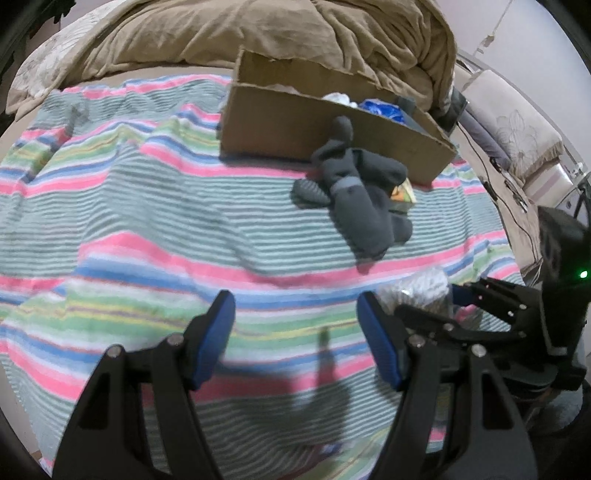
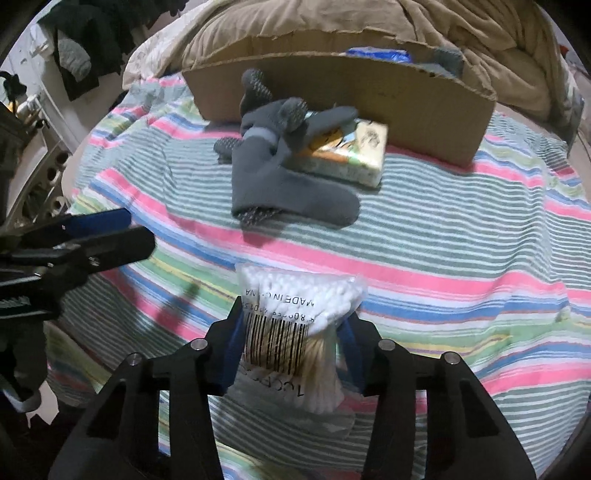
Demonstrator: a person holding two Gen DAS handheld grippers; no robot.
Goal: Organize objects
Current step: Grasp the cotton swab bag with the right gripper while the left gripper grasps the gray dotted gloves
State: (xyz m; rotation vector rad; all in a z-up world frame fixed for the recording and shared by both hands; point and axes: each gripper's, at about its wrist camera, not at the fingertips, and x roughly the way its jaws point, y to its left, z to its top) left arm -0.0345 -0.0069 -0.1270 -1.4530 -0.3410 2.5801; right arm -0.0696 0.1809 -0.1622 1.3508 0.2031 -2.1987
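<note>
My right gripper (image 2: 291, 325) is shut on a clear bag of cotton swabs (image 2: 295, 295) with a barcode label, held just above the striped blanket. In the left wrist view the bag (image 1: 417, 295) and right gripper (image 1: 432, 306) sit at the right. My left gripper (image 1: 295, 325) is open and empty over the blanket; it shows at the left of the right wrist view (image 2: 110, 229). A pair of grey gloves (image 2: 284, 162) lies ahead, partly over a tissue pack (image 2: 354, 151). Behind them stands an open cardboard box (image 2: 406, 107) with items inside.
A striped blanket (image 1: 147, 221) covers the bed. A tan duvet (image 1: 295, 33) is bunched behind the box. Dark clothes (image 2: 81, 48) hang at the far left. Cables and furniture (image 1: 517, 147) stand off the bed's right edge.
</note>
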